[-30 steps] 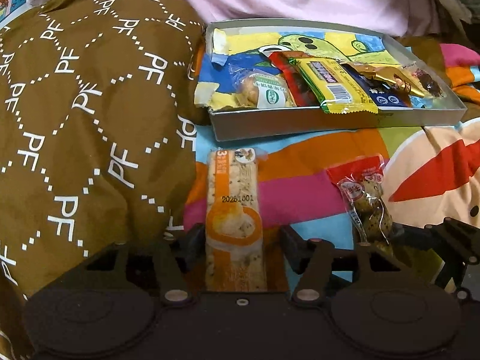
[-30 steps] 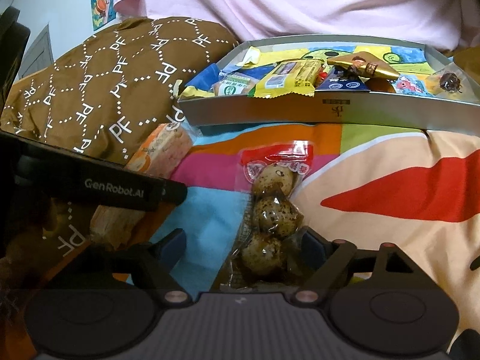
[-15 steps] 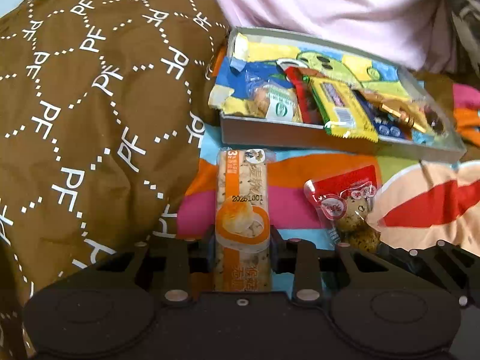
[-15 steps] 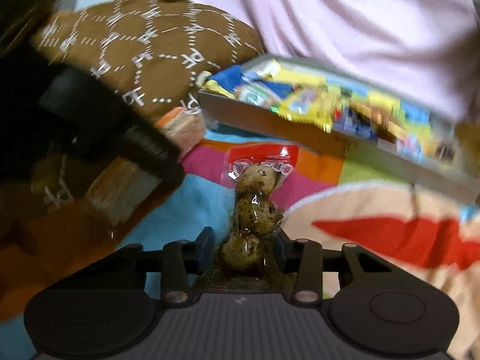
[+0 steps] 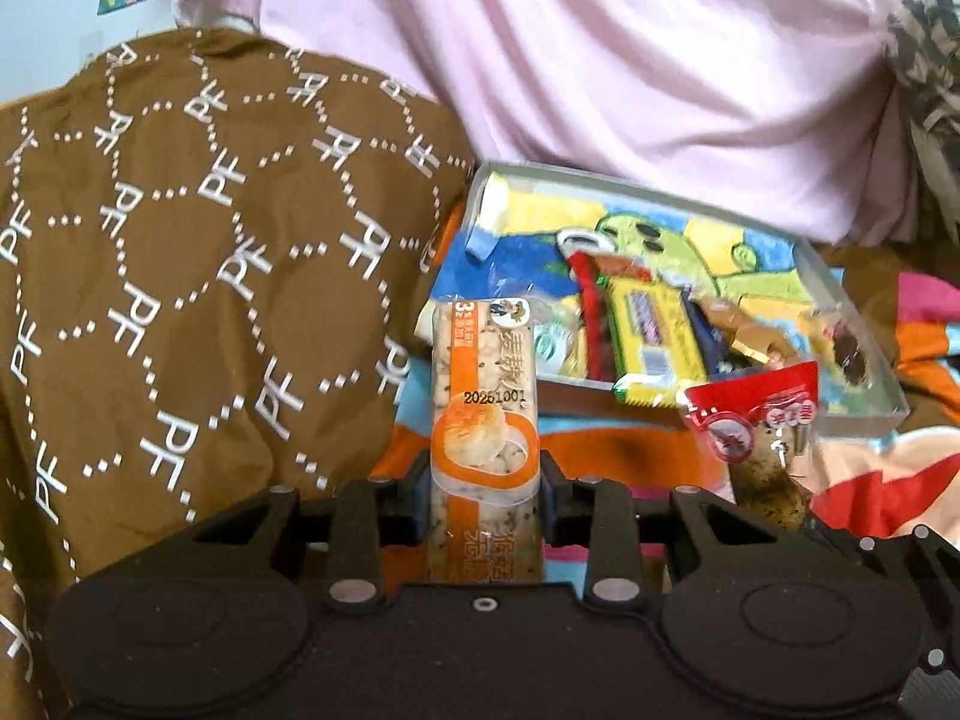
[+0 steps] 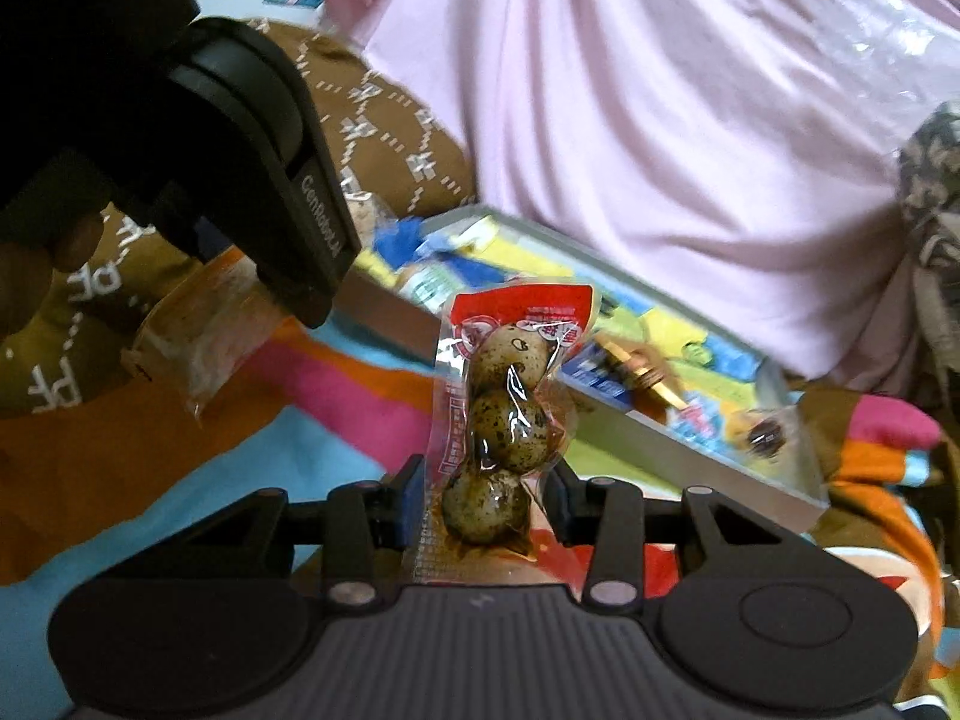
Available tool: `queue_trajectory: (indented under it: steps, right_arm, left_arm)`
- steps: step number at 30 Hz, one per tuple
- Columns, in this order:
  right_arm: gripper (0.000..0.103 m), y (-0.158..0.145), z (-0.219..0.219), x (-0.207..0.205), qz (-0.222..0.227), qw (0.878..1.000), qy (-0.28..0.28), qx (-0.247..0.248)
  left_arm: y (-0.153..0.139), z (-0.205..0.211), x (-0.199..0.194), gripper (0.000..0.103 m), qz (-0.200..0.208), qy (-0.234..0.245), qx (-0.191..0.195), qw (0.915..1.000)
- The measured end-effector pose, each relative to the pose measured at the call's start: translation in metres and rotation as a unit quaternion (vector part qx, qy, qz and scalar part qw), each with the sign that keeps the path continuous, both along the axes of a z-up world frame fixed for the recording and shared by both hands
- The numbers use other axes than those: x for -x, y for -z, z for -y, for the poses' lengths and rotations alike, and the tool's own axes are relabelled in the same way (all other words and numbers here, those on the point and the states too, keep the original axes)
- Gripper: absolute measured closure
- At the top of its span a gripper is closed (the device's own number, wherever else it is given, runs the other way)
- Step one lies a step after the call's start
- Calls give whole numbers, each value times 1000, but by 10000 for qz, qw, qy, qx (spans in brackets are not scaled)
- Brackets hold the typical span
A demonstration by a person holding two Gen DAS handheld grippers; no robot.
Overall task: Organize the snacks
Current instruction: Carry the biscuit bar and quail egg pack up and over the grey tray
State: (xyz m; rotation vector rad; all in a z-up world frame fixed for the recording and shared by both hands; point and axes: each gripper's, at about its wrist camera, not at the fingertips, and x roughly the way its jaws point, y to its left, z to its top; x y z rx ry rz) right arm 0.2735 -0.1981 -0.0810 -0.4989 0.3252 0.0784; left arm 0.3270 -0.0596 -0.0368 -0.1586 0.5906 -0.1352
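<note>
My left gripper (image 5: 483,495) is shut on a long orange-and-white snack bar (image 5: 483,420), held off the bedding and pointing toward the grey tray (image 5: 864,420). My right gripper (image 6: 483,501) is shut on a clear, red-topped pack of speckled quail eggs (image 6: 507,408), also lifted; the same pack (image 5: 762,438) shows at the right of the left wrist view. The tray (image 6: 660,441) holds several wrapped snacks, among them a yellow packet (image 5: 654,342) and a gold-wrapped sweet (image 5: 750,333). The left gripper's black body (image 6: 240,138) and its snack bar (image 6: 204,336) fill the upper left of the right wrist view.
A brown cushion with white PF lettering (image 5: 198,276) rises to the left of the tray. A person in a pink shirt (image 5: 630,72) sits right behind the tray. Colourful striped bedding (image 6: 348,396) lies underneath everything.
Both grippers closed on their snacks, the left on the bar and the right on the egg pack, then lifted them off the bedding. Both views tilted and the tray now sits lower.
</note>
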Motion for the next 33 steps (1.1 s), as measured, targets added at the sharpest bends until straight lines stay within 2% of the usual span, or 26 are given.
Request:
queue_trajectory:
  steps: [7,18,26,33]
  right_arm:
    - [58,-23,18,-2,445,9985,195,-240]
    - [58,-59,54,-36,1041,9914,516,-606]
    - [58,-68,101,-72,1111,9810,941,-1279]
    - [58,-64,119,-93,1168,9737,1147,-1587]
  left_arm:
    - [-23,20,-7,68,272,-117,-53,9995]
    - [-56,60,-53,68,506,-272,205,9981]
    - [-60,95,-89,68,662,-120,197,9975]
    - [-59,123,-117,68,766,4,172,9969]
